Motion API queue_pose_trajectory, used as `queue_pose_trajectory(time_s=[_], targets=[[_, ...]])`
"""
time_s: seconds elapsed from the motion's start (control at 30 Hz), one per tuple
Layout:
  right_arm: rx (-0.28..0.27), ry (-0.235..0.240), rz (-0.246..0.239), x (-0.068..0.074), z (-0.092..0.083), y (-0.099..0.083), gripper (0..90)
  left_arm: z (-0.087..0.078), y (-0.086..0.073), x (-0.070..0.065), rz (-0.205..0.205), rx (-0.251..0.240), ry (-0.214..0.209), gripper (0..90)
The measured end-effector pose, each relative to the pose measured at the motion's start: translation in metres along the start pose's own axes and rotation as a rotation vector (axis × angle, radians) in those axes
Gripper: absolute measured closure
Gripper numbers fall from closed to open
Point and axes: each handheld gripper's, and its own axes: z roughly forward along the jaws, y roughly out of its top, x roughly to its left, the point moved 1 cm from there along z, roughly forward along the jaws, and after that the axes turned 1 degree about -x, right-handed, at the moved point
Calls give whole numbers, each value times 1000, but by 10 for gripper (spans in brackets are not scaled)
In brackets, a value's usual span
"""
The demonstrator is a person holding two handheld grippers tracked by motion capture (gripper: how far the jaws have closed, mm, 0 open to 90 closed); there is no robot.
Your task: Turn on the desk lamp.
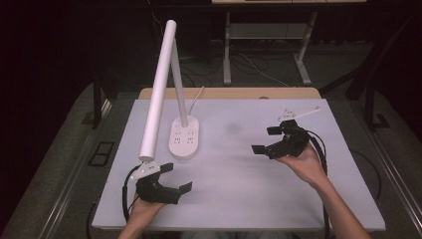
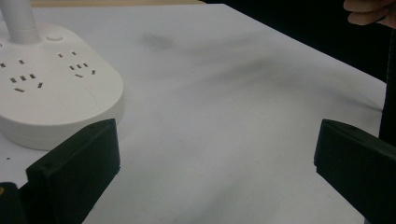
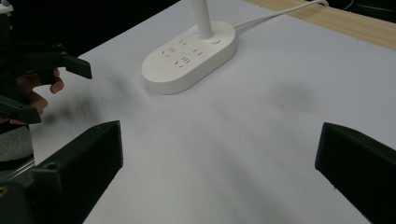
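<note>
Both jaws wide and holding nothing, left gripper (image 1: 176,177) near desk (image 1: 239,199) front edge, right gripper (image 1: 264,140) beside desk lamp (image 1: 184,137).

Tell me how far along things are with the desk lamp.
Nothing looks done yet: the desk lamp stands upright on the white table, its head unlit, untouched. In hand: the left gripper is near the lamp head's tip, the right gripper is farther off, both with jaws open and empty. Left: reaching and gripping the lamp.
</note>
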Motion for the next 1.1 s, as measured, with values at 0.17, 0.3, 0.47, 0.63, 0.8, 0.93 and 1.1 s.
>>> queue_pose_trajectory(time_s=[0.17, 0.3, 0.47, 0.63, 0.8, 0.93, 1.1], targets=[[20, 1, -9, -1, 7, 7, 6, 0, 0, 0, -7, 0, -5, 0], [27, 0, -16, -3, 13, 11, 6, 0, 0, 0, -4, 0, -4, 0], [42, -1, -21, -4, 21, 18, 6, 0, 0, 1, -5, 1, -3, 0], [54, -1, -26, -5, 28, 24, 6, 0, 0, 1, -3, 1, -3, 0], [56, -4, -25, -5, 33, 29, 6, 0, 0, 1, -2, 1, -5, 0], [59, 0, -29, -5, 38, 34, 6, -1, 0, 1, -4, -2, -6, 0], [54, 7, -20, -5, 46, 40, 6, 0, 0, 1, -3, 0, -6, 0]])
